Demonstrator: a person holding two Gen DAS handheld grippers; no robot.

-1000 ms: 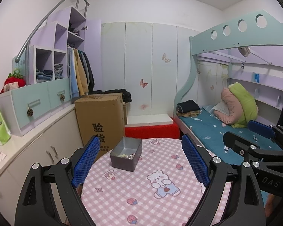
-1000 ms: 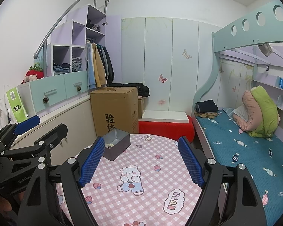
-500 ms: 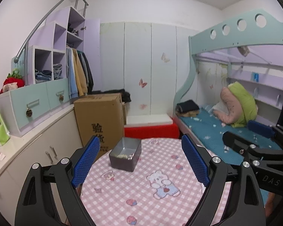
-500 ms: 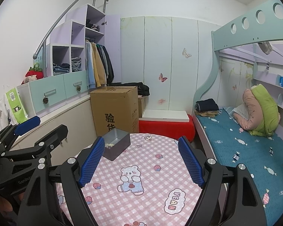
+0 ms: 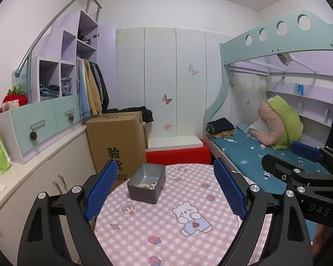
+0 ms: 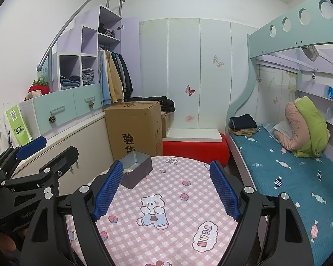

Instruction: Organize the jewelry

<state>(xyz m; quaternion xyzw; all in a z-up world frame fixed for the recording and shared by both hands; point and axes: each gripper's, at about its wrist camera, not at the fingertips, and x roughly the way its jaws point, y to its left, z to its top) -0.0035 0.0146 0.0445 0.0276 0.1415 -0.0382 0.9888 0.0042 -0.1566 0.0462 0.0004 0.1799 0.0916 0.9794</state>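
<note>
Left wrist cam first: the left gripper hangs over a round table with a pink checked cloth, blue pads spread wide and nothing between them. Straight ahead near the table's far edge sits a small grey box, and there's a little heap of pale jewelry in the bottom of it, too small to tell pieces apart. The right gripper pokes in from the right side, also splayed apart and empty. Behind the table there's a cardboard box and a bunk bed off to the right. Right wrist cam: the right gripper is over the same table, fingers wide apart, holding nothing. The grey box sits just beyond its left pad, partly hidden by it. The left gripper shows at the left edge, spread too.
</note>
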